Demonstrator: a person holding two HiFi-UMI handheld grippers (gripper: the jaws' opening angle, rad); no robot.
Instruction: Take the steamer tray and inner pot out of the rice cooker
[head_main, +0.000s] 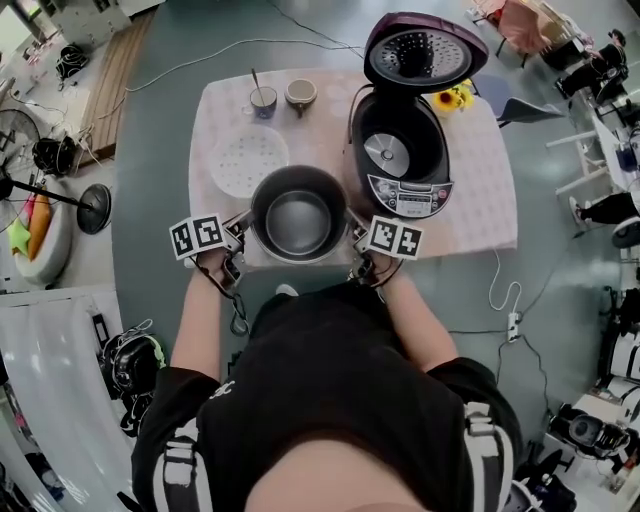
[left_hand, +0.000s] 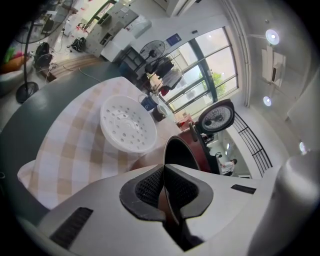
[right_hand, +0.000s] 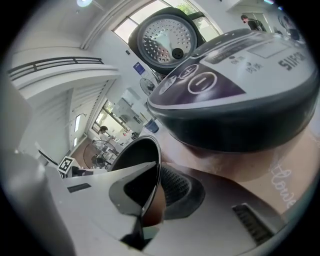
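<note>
The inner pot (head_main: 298, 214) sat just on your side of the rice cooker (head_main: 402, 150), its rim clamped at left by your left gripper (left_hand: 164, 170) and at right by your right gripper (right_hand: 158, 170); the steamer tray (head_main: 248, 160) lay left of the rice cooker

Seen from above, the person wears a black short-sleeved top (head_main: 330, 380) with grey-and-white banded straps (head_main: 183, 462) at both shoulders. Behind the fingers, the left gripper (head_main: 244, 226) and right gripper (head_main: 356, 238) each carry a white marker cube (head_main: 197, 237) printed with black squares. Their shells (left_hand: 100, 235) are pale grey with dark slots, and the pads (left_hand: 149, 188) are black and finely ribbed. A dark cable (head_main: 237, 305) trails behind the left fingers.
</note>
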